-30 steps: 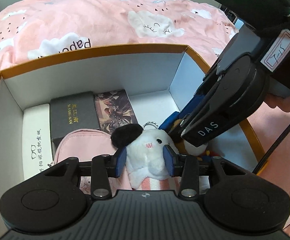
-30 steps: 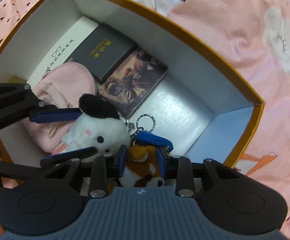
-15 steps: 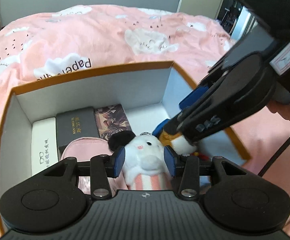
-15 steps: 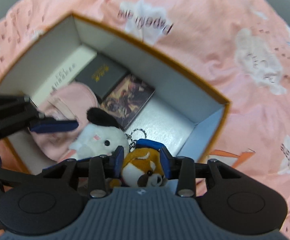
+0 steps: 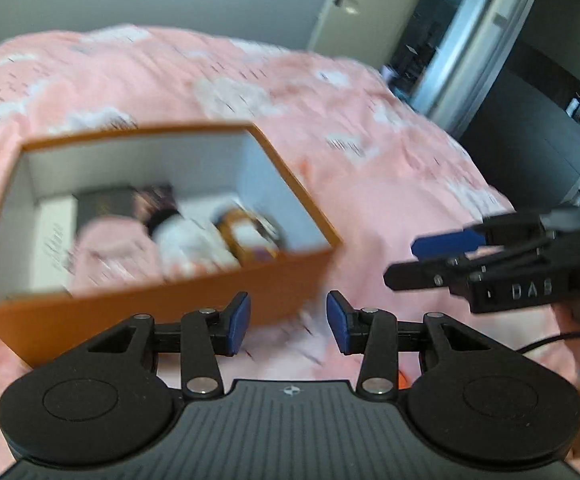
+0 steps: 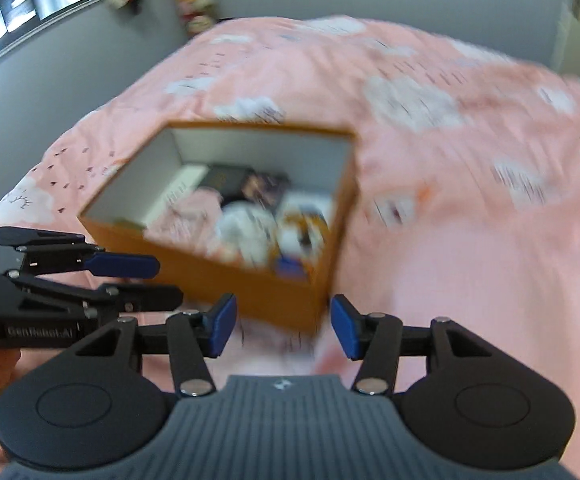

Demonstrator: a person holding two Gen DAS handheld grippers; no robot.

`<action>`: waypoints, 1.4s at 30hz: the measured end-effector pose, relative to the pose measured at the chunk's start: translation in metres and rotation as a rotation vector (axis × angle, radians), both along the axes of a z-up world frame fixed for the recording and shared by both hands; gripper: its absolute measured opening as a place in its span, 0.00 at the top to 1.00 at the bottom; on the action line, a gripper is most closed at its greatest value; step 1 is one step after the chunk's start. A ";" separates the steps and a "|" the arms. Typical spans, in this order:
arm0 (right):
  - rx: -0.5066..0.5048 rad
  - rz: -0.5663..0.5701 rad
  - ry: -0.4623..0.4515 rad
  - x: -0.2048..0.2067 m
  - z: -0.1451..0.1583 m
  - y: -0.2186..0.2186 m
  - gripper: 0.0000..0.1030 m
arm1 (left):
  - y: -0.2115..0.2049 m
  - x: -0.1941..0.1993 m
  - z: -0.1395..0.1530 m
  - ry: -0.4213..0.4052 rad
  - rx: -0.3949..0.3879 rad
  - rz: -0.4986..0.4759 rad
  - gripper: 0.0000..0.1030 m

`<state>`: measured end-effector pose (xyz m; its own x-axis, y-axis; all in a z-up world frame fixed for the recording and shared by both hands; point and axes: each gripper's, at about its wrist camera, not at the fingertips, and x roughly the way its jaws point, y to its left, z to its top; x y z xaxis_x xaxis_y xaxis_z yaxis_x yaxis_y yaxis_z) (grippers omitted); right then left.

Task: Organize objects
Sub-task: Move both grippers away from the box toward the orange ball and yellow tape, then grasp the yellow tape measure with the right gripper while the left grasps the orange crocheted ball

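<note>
An orange box (image 5: pixel 170 308) (image 6: pixel 250 280) sits on the pink bed. Inside it lie a white plush (image 5: pixel 190 240) (image 6: pixel 246 228), a brown fox plush (image 5: pixel 250 240) (image 6: pixel 303 232), a pink pouch (image 5: pixel 106 248) (image 6: pixel 190 212), a dark booklet (image 5: pixel 102 200) (image 6: pixel 226 178) and a white case (image 5: pixel 56 232). My left gripper (image 5: pixel 288 322) is open and empty, in front of the box's near wall. My right gripper (image 6: pixel 283 326) is open and empty, also in front of the box. Each gripper shows in the other's view, the right one (image 5: pixel 445 256) and the left one (image 6: pixel 130 276). Both views are blurred.
The pink quilt (image 5: pixel 369 200) (image 6: pixel 469 220) with cloud prints spreads all around the box. A door (image 5: pixel 361 4) and a dark doorway stand beyond the bed's far right. A grey wall (image 6: pixel 90 60) and a window are to the left.
Both grippers let go of their plush toys, which now lie in the box, opened, and pulled back up and out of the box.
</note>
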<state>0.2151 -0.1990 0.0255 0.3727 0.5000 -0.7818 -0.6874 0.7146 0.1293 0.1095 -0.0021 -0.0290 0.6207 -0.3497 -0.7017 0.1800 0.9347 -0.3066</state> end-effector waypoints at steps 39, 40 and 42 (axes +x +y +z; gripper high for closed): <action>-0.041 -0.316 0.203 -0.059 -0.113 -0.107 0.50 | -0.124 -0.006 -0.066 0.129 0.219 -0.412 0.43; -0.039 -0.314 0.208 -0.058 -0.116 -0.107 0.50 | -0.126 -0.003 -0.072 0.142 0.227 -0.409 0.47; -0.042 -0.314 0.213 -0.055 -0.120 -0.108 0.50 | -0.125 0.002 -0.078 0.160 0.214 -0.393 0.47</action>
<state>0.1599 -0.3068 -0.0950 0.3295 0.3529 -0.8757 -0.3946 0.8941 0.2119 0.1115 -0.1273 -0.1067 0.3489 -0.3739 -0.8593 0.4988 0.8504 -0.1675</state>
